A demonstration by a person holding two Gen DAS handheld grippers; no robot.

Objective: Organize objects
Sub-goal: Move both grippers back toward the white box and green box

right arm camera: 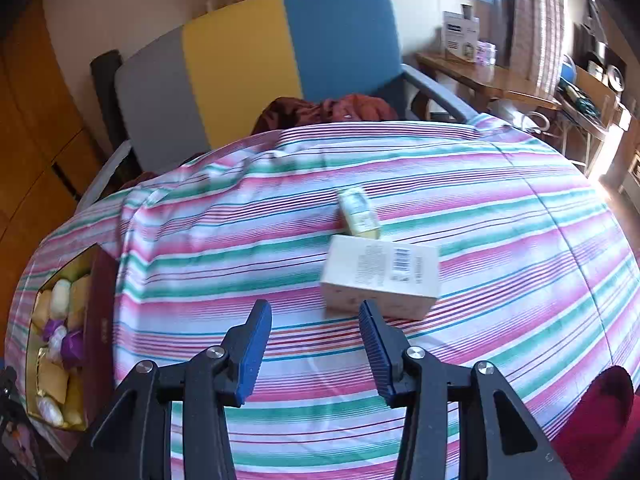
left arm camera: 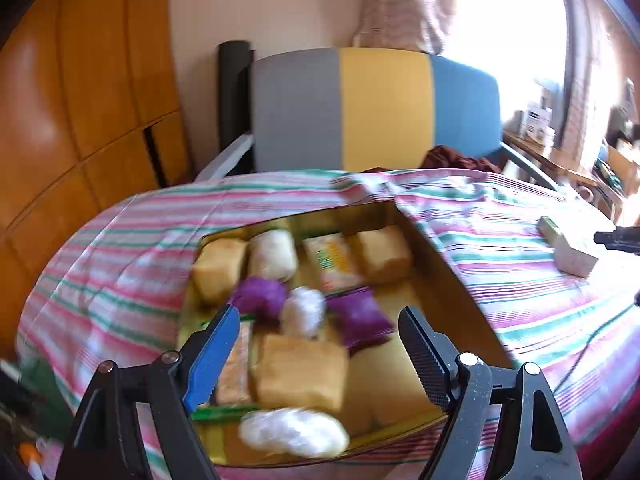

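The gold tray [left arm camera: 436, 264] sits open on the striped cloth [left arm camera: 120, 264], packed with wrapped snacks: tan packets, white ones, and two purple packets [left arm camera: 358, 314] in the middle row. Out to its right, well apart from it on the same cloth, lie a white carton [right arm camera: 382, 276] and a smaller yellow-green box [right arm camera: 360, 212] just behind it, the two close together or touching.

Left gripper [left arm camera: 320, 354] hangs right over the tray's near half, jaws spread wide, nothing between them. Right gripper [right arm camera: 316, 344] is low over the cloth, jaws also parted and empty, the carton's near corner just ahead of the right-hand finger.

Looks like a pick is being lined up, most likely that carton. The next move calls for a shift to the right to centre it, and a wider spread if it is taken across the long side; across the short side looks the easier bite. Behind it all, a striped chair [right arm camera: 240, 60].
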